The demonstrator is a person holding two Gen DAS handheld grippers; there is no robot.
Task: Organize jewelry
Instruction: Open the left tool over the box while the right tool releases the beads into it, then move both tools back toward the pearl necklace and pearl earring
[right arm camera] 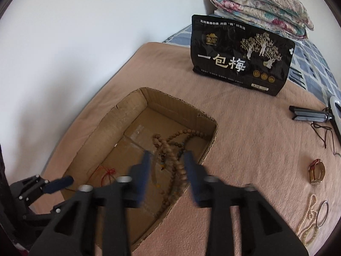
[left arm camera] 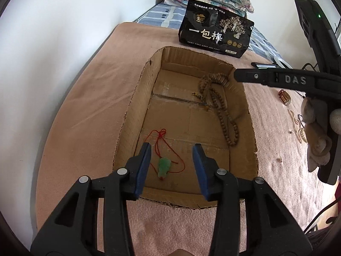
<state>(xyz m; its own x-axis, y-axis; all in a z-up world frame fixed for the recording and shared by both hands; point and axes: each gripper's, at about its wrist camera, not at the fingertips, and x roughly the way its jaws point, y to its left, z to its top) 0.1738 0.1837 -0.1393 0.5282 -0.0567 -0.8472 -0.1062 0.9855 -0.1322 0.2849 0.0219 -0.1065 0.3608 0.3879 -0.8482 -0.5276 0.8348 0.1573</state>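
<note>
Box [left arm camera: 136, 98] contents: one bead strand [left arm camera: 221, 106], one green pendant [left arm camera: 163, 166]. Left gripper [left arm camera: 171, 147] and right gripper [right arm camera: 167, 155]: jaws partly open, empty.

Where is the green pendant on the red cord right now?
In the left wrist view the green pendant lies on the floor of the cardboard box, near its front wall, between the open fingers of the left gripper, untouched.

Matt corrugated cardboard box [left arm camera: 136, 98]; wooden bead necklace [left arm camera: 223, 115].
</note>
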